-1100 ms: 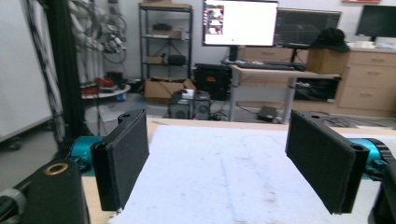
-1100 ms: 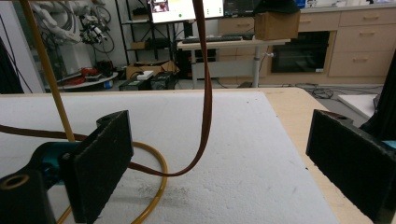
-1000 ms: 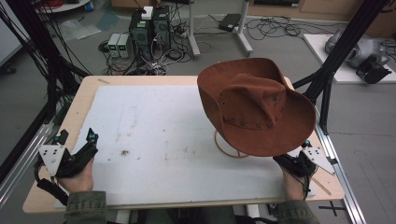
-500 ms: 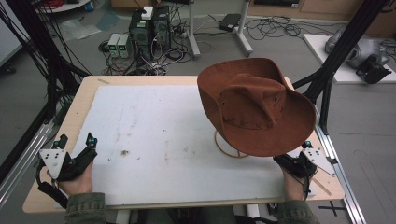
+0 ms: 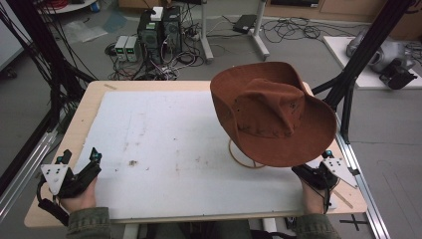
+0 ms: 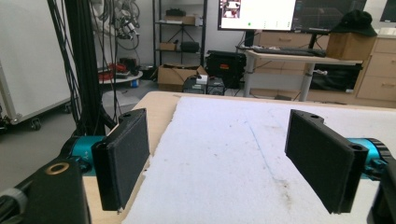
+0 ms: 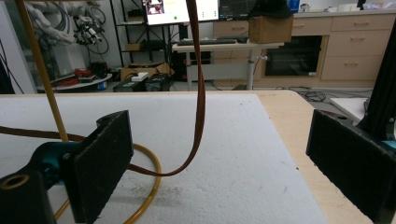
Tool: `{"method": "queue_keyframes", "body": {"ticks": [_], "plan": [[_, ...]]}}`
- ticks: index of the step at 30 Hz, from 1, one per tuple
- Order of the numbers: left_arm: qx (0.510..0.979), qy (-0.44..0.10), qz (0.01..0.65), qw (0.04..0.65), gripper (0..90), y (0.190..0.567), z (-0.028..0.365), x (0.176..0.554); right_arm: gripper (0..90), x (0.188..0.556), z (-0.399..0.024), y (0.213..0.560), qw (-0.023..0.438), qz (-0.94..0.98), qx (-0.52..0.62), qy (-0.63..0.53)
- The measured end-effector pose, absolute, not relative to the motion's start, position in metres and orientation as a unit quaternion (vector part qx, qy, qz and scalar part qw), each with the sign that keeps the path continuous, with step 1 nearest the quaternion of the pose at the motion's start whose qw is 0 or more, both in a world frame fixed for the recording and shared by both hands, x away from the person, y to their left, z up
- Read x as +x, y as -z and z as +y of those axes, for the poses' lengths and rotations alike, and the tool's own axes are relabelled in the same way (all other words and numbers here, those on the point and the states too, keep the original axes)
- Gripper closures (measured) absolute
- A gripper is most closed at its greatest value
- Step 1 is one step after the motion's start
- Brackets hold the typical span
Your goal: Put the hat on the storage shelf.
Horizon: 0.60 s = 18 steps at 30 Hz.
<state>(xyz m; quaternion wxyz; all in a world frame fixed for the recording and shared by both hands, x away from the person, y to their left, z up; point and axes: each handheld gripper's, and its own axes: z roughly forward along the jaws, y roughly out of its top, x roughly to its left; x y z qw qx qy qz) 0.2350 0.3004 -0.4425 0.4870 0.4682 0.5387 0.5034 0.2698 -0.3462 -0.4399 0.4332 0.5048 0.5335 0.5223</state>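
Hat [image 5: 271,117]: on its wire stand [image 5: 245,158], toward the tabletop's right edge.
Right gripper [image 5: 318,174]: released, empty, just beside the brim; likely the nearer.
Left gripper [image 5: 79,167]: released, empty, near-left corner, well apart.

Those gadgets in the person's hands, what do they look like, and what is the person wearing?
Each hand holds a black device: the left gripper and right gripper. Each carries a pale grey three-cornered plate on top and trails a black cable. Up close, the jaws are flat black rectangular pads on teal-blue mounts. The person's sleeves are olive green.
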Motion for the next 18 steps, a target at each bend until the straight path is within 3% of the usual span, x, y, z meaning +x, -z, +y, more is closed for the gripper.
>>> {"method": "queue_keyframes", "body": {"ticks": [18], "plan": [[0.474, -0.507, 0.527, 0.49, 22.2, 0.4417, 0.297, 0.2343, 6.5, 0.2714, -0.3448, 0.4402, 0.428, 0.54, 0.502, -0.523]]}}
